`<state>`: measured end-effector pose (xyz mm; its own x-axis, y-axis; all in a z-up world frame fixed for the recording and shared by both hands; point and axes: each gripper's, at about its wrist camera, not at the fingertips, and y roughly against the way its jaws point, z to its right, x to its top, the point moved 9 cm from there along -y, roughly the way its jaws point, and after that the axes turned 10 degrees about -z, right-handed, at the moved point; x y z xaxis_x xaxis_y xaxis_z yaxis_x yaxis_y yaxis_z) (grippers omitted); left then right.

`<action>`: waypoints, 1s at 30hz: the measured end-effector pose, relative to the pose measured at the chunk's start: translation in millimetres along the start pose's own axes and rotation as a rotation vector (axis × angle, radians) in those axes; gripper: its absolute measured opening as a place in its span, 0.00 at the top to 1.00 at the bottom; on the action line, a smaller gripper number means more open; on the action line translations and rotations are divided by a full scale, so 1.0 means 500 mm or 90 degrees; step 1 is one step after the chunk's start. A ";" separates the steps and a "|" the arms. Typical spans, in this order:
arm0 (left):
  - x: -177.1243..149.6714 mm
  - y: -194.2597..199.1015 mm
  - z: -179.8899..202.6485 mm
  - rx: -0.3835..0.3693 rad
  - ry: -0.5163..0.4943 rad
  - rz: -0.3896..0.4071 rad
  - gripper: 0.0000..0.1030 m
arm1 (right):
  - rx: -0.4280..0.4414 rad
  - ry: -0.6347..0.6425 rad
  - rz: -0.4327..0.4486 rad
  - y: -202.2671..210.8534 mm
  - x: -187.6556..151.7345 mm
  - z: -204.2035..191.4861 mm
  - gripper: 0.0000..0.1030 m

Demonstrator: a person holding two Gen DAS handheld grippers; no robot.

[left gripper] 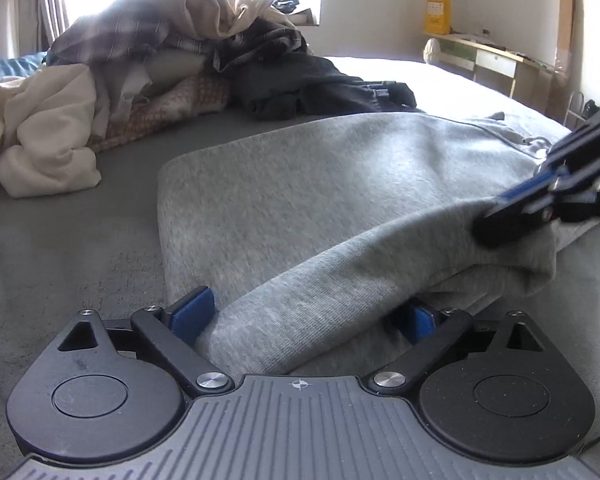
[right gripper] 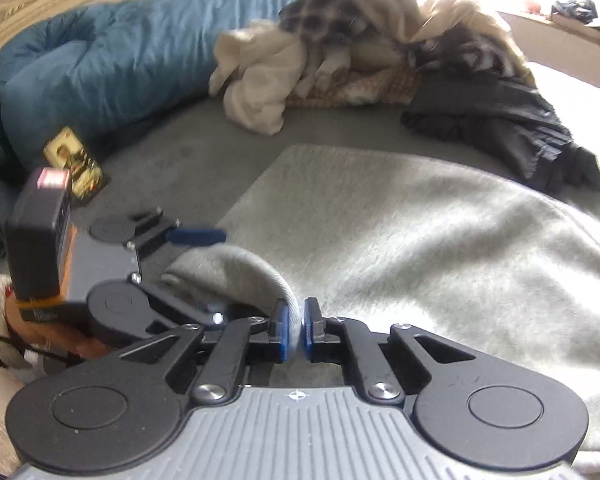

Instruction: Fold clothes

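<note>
While right gripper (right gripper: 296, 328) pinches grey sweatshirt (right gripper: 420, 240), only left view shows desk (left gripper: 496, 56)

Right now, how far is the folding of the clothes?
Early stage. Done: the grey sweatshirt lies spread on the bed. In hand: the right hand-held gripper is shut on a lifted edge of it, and the left hand-held gripper has the same fold between open jaws. Left: finishing this fold and the unfolded pile behind.
</note>
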<state>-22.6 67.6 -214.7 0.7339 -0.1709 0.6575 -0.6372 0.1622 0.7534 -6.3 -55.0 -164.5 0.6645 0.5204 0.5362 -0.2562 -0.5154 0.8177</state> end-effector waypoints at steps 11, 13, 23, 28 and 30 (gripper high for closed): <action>0.002 -0.002 -0.002 -0.006 0.004 -0.001 0.06 | 0.075 -0.070 0.021 0.108 -0.048 0.000 0.84; 0.001 -0.002 -0.002 -0.006 0.003 -0.002 0.06 | 0.035 -0.069 -0.019 0.086 -0.062 -0.003 0.84; -0.006 0.030 -0.005 -0.017 -0.046 -0.001 0.07 | 0.044 -0.268 -0.037 0.017 -0.099 0.044 0.83; 0.011 0.103 -0.020 -0.067 -0.073 0.041 0.07 | 0.053 -0.283 -0.002 0.014 -0.098 0.053 0.83; 0.030 0.113 -0.013 -0.090 -0.077 0.057 0.07 | 0.056 -0.288 0.012 0.013 -0.097 0.056 0.83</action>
<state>-46.1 80.3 -162.4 0.6370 -0.2631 0.7246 -0.6531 0.3153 0.6885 -20.4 -102.7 -191.2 0.9052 0.1707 0.3891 -0.2232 -0.5884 0.7772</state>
